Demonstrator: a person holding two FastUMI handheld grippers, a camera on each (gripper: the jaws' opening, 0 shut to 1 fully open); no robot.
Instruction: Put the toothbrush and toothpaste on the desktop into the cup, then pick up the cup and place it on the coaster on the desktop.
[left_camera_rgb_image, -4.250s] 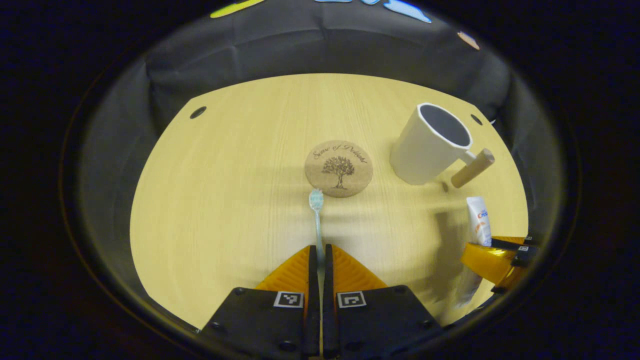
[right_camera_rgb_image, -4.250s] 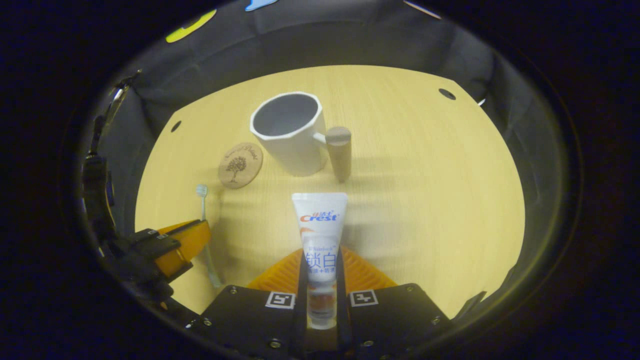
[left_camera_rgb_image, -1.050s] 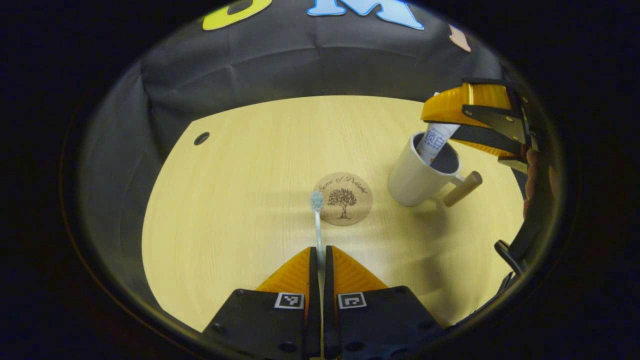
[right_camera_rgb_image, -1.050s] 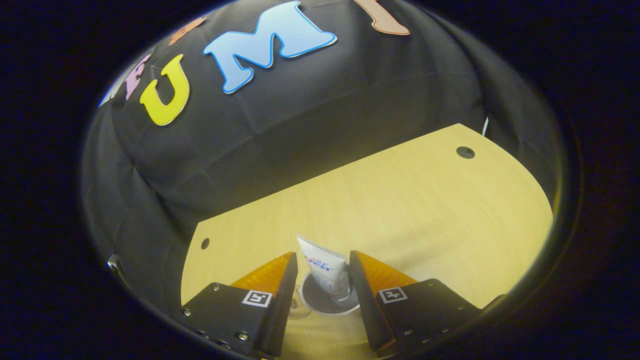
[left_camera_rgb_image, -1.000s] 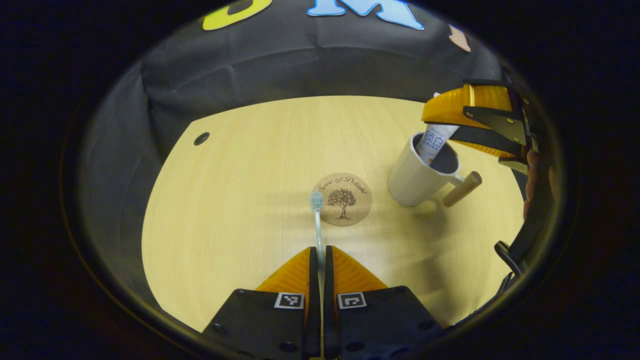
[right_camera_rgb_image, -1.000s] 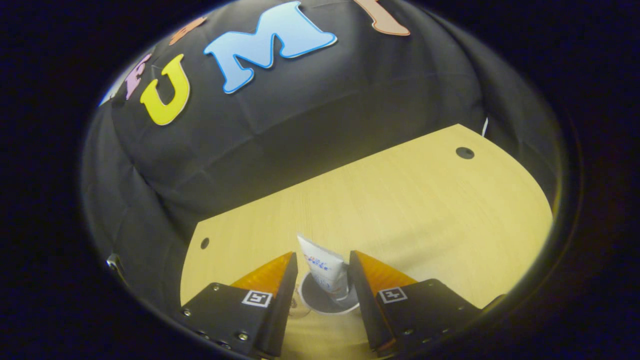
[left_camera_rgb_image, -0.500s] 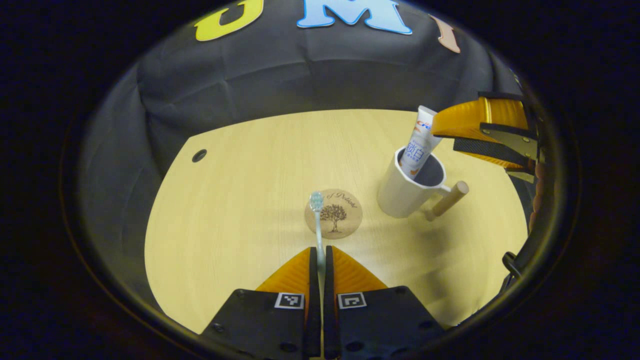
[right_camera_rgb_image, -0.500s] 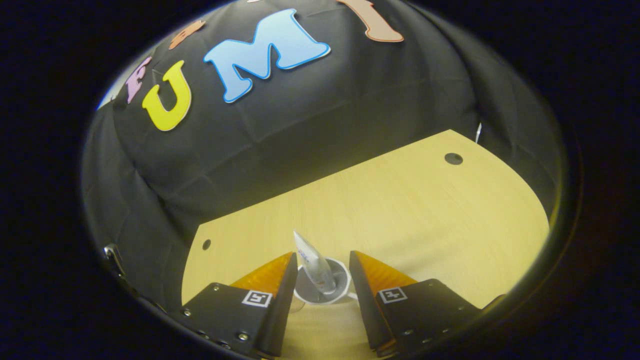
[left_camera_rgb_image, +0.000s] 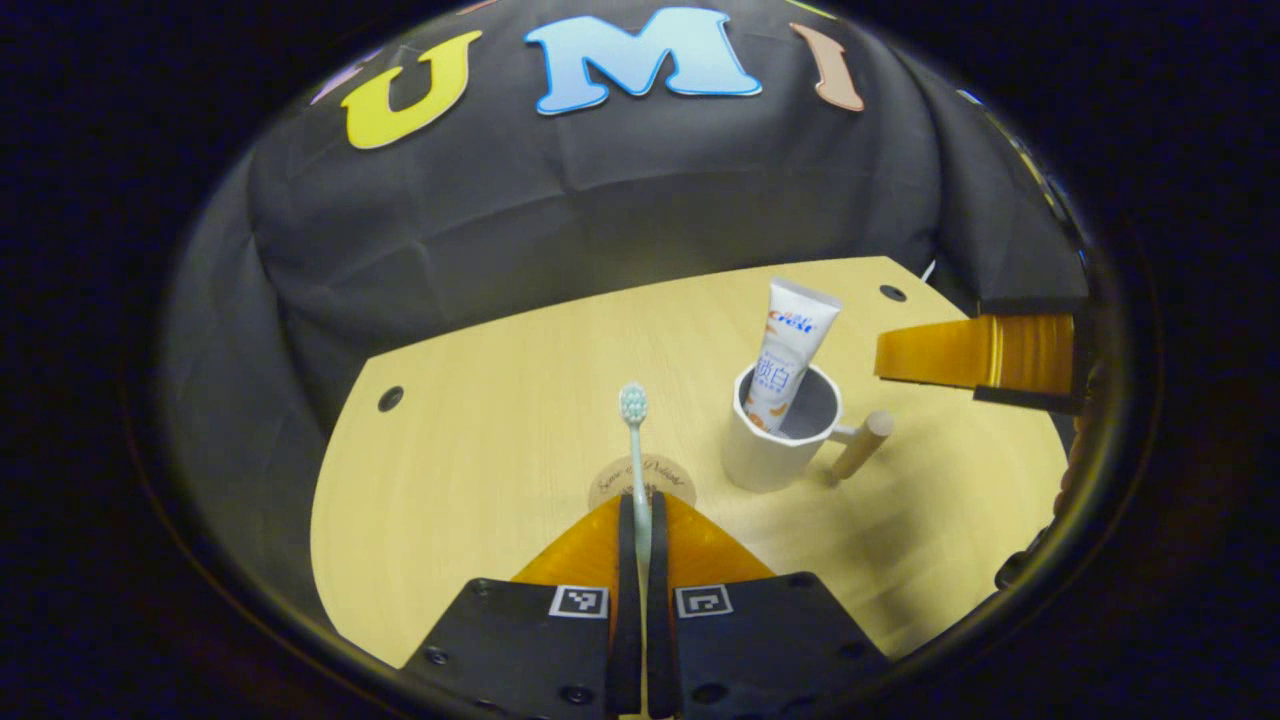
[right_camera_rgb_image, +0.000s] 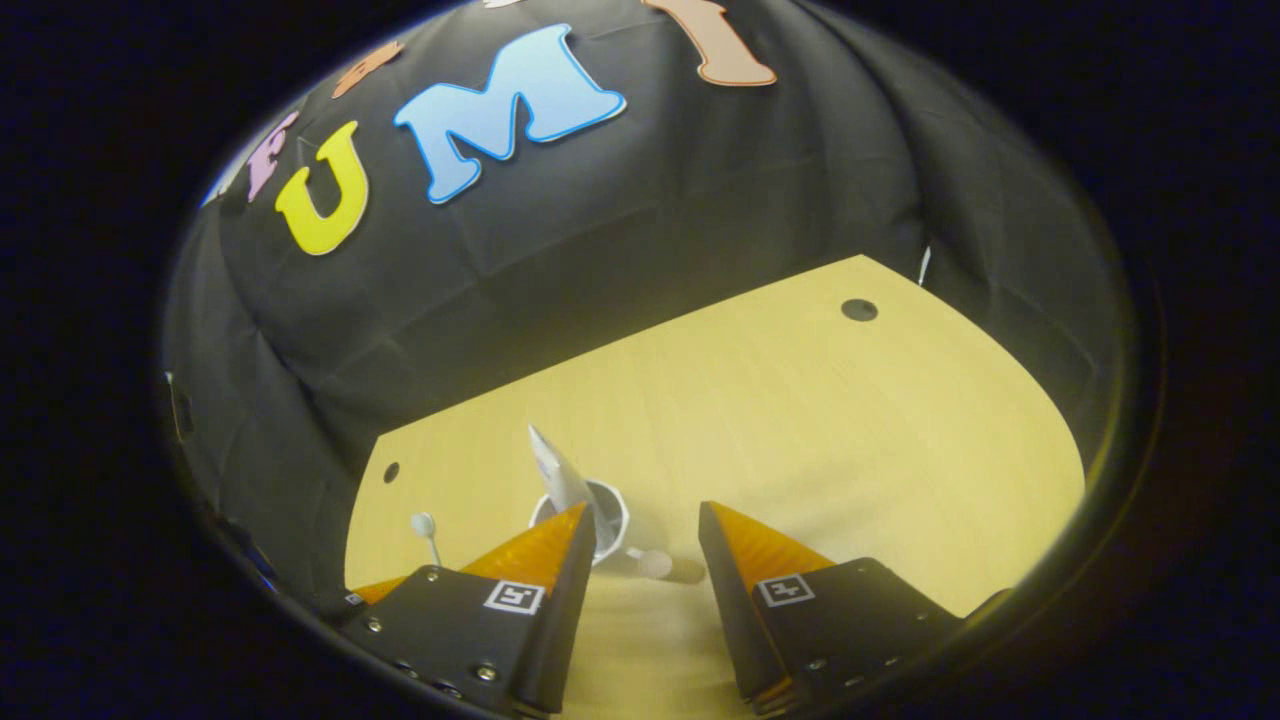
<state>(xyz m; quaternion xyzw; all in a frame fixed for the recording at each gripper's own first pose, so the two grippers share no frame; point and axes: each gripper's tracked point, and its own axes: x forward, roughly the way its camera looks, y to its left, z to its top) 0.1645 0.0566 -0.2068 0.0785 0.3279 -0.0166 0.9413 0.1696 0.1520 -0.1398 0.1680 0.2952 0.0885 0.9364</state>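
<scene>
On pale wooden desktop (left_camera_rgb_image: 480, 480), cup (left_camera_rgb_image: 765, 455), coaster (left_camera_rgb_image: 610, 485)

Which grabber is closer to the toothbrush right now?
Left. The left gripper is shut on the toothbrush handle. The right gripper, open, sits off beyond the cup, apart from the brush.

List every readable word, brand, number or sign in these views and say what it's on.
Toothpaste tube: printed label with a logo and larger characters beneath; label text not transcribed.
Coaster: cursive script along its far edge, partly hidden behind the toothbrush and left tongs; too small to read.
Left tongs and right tongs: square black-and-white coded markers, no letters or numbers.
Cup: no text seen.
</scene>
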